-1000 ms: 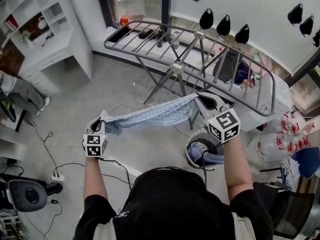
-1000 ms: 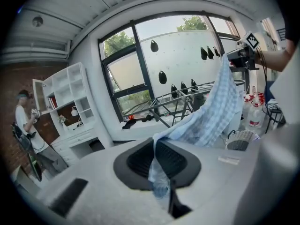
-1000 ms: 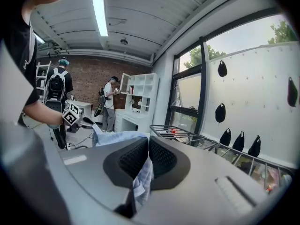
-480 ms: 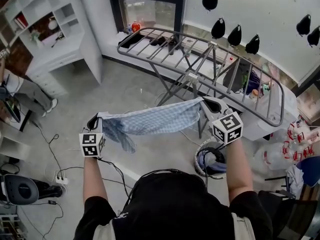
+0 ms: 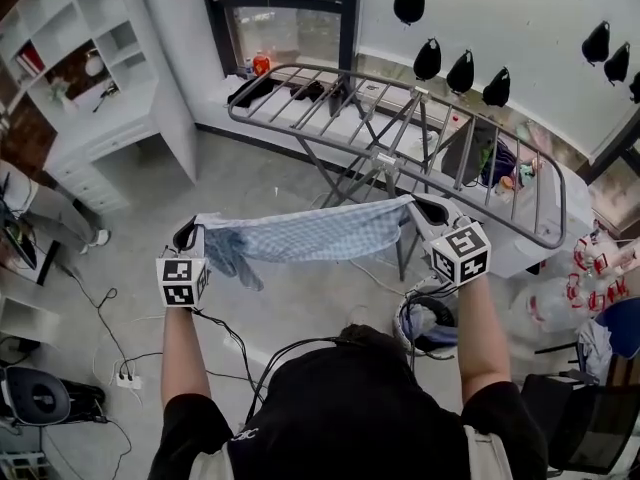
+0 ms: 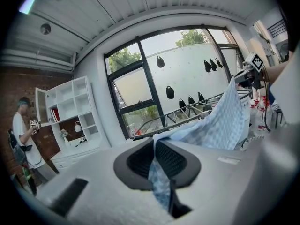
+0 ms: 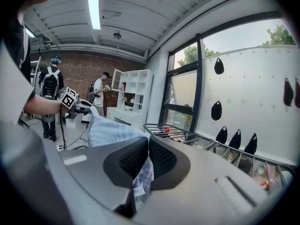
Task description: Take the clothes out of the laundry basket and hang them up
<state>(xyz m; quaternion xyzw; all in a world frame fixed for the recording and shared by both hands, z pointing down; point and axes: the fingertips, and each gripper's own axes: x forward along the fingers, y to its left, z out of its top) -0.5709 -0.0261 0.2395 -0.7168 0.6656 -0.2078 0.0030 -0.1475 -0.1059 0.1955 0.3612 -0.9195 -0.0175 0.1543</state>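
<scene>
I hold the cloth (image 5: pixel 305 236) stretched in the air, the left gripper (image 5: pixel 190 236) and right gripper (image 5: pixel 425 208) each clamped on 1 end. The rack (image 5: pixel 383 158) at 12 o'clock is bare, so hanging remains. The basket (image 5: pixel 404 320) at 5 o'clock seems to hold more.

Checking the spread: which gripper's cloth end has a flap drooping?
The left gripper: the checked cloth sags beside it, but runs straight into the right gripper.

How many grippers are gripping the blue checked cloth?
2. The left gripper clamps the blue checked cloth at its left end, the right gripper at its right end. None hidden.
</scene>
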